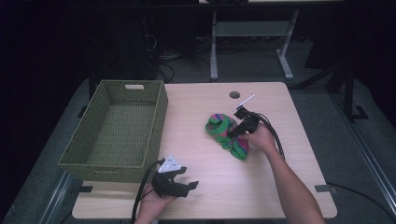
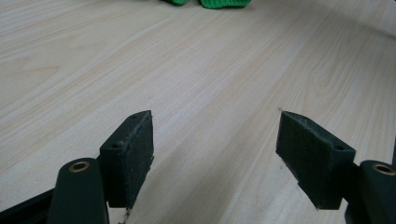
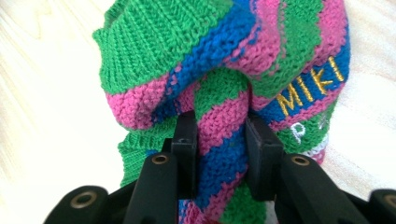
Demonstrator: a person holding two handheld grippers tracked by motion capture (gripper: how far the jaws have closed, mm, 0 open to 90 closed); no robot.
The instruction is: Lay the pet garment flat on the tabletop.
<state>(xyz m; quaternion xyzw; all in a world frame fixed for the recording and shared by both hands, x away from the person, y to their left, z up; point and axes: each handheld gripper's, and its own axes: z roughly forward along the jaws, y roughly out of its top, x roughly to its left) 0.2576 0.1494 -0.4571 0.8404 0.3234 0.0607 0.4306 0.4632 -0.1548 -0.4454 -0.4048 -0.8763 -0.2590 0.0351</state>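
A knitted striped sock [image 1: 226, 133] in green, pink and blue lies bunched near the middle of the wooden table [image 1: 280, 168]. My right gripper [image 1: 235, 132] is shut on a fold of that sock [image 3: 224, 140], both pads pressing the knit; gold letters show on a blue stripe. My left gripper [image 1: 180, 185] rests near the table's front edge, below the basket, its jaws open and empty. In the left gripper view its pads [image 2: 130, 154] stand wide apart over bare wood, with the sock's green edge [image 2: 219, 3] far ahead.
A green woven basket [image 1: 159, 119] stands empty on the table's left side. A round cable hole [image 1: 235, 94] sits near the far edge. Beyond the table are desk legs and cables on the floor.
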